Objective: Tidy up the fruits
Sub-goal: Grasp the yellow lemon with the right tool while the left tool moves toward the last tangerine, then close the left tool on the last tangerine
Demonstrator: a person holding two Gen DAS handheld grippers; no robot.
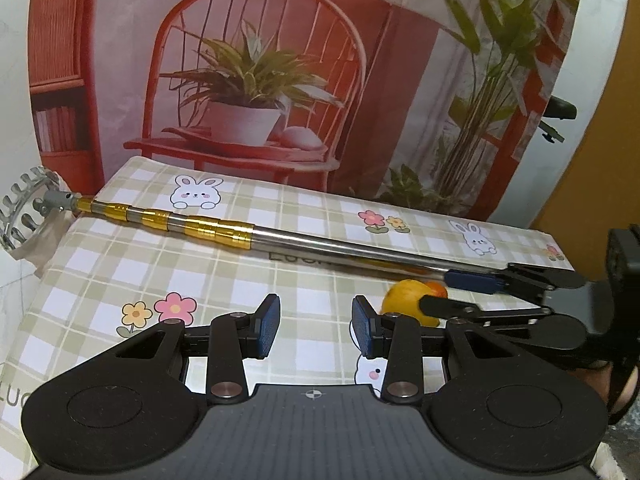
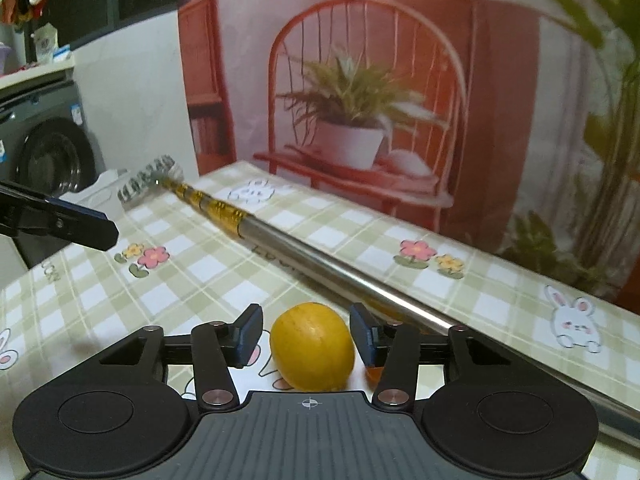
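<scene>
My right gripper (image 2: 306, 338) is low over the table (image 2: 200, 276), and its two blue pads are spread wide with the yellow fruit (image 2: 312, 350) sitting right between them. The pads are not touching the fruit yet; there is a small gap on each side. I think I put the claw there so I only need to squeeze to pick the fruit up. A small orange fruit (image 2: 374, 372) peeks out just behind the right pad, very close to the yellow one, so I must be careful not to bump it or pinch both. My left gripper (image 1: 316, 326) is spread open too, and it holds nothing. It hangs over the checked cloth, off to the left of the fruit, out of the way. From its camera I can see the yellow fruit (image 1: 404, 306) and the orange fruit (image 1: 437, 290) tucked behind my other claw (image 1: 476, 290). A long shiny pole (image 1: 280, 236) with gold rings lies across the table behind the fruit. It has a round wire head (image 1: 24, 212) with a little bag at the far end, sticking past the table edge. It looks like a fruit picker. I cannot see any bowl or basket, so I do not know yet where the fruit should go.
</scene>
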